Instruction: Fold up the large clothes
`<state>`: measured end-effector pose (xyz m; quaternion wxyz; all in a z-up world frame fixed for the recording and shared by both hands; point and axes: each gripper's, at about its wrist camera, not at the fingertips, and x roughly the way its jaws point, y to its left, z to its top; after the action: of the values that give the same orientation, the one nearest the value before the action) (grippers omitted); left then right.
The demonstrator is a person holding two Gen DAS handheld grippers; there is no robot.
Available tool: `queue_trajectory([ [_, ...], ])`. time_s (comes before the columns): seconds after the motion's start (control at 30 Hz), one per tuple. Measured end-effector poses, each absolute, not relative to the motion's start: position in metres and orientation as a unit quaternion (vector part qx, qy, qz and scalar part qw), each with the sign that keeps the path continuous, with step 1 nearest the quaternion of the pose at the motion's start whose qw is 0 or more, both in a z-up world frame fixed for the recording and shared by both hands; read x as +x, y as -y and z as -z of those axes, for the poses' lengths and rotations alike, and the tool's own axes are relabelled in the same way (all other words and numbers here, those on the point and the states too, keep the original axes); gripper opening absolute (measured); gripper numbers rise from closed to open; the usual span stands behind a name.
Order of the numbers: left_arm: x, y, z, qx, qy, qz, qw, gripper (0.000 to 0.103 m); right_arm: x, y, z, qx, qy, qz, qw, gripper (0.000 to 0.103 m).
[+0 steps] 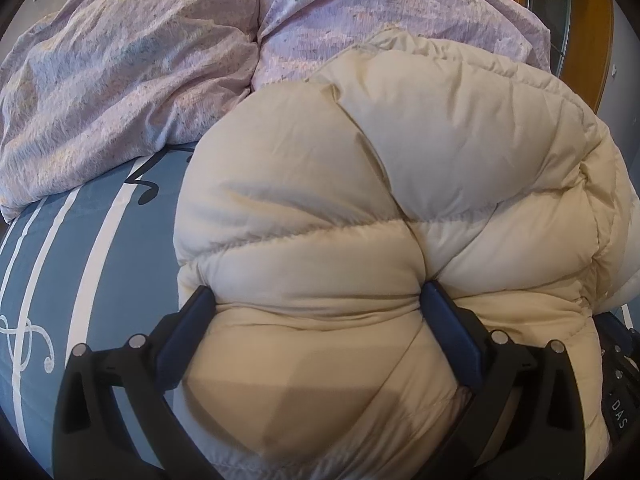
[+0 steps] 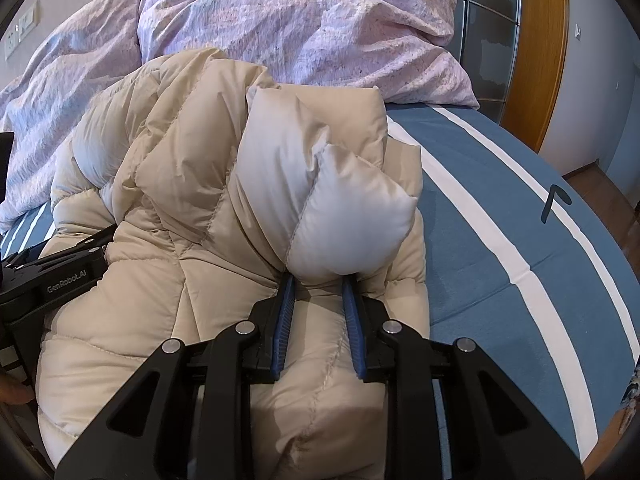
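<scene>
A cream puffer jacket (image 1: 360, 208) on the bed (image 2: 520, 240) is pinched by the left gripper (image 1: 320, 296) and right gripper (image 2: 318, 284). Slick, air-filled fabric (bulging between the fingers) could slip free, so the fold may spring open.

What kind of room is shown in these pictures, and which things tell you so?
Most likely a bedroom. The cream puffer jacket lies on a bed with a blue striped sheet, two lilac pillows lie beyond it, and a wooden-framed door stands at the side.
</scene>
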<state>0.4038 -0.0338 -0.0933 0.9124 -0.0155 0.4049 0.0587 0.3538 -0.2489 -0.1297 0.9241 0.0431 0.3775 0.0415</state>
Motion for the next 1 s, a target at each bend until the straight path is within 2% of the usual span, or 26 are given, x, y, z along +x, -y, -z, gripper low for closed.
queue_trajectory([
  [0.73,0.393,0.027,0.088,-0.026,-0.401,-0.062,0.914,0.101,0.354,0.256,0.13,0.052,-0.378,-0.064,0.922,0.028],
  [0.77,0.388,0.023,0.085,-0.034,-0.404,-0.06,0.912,0.101,0.353,0.262,0.126,0.06,-0.383,-0.073,0.919,0.032],
  [0.83,0.377,0.012,0.078,-0.05,-0.408,-0.058,0.91,0.101,0.348,0.273,0.118,0.078,-0.383,-0.08,0.917,0.061],
  [0.87,0.371,0.007,0.074,-0.057,-0.407,-0.059,0.91,0.101,0.344,0.284,0.111,0.09,-0.376,-0.071,0.919,0.089],
  [0.9,0.364,-0.002,0.069,-0.065,-0.406,-0.061,0.91,0.101,0.341,0.29,0.107,0.098,-0.366,-0.068,0.923,0.093],
  [1.0,0.353,-0.012,0.061,-0.061,-0.404,-0.068,0.91,0.101,0.342,0.308,0.101,0.129,-0.373,-0.078,0.915,0.093],
])
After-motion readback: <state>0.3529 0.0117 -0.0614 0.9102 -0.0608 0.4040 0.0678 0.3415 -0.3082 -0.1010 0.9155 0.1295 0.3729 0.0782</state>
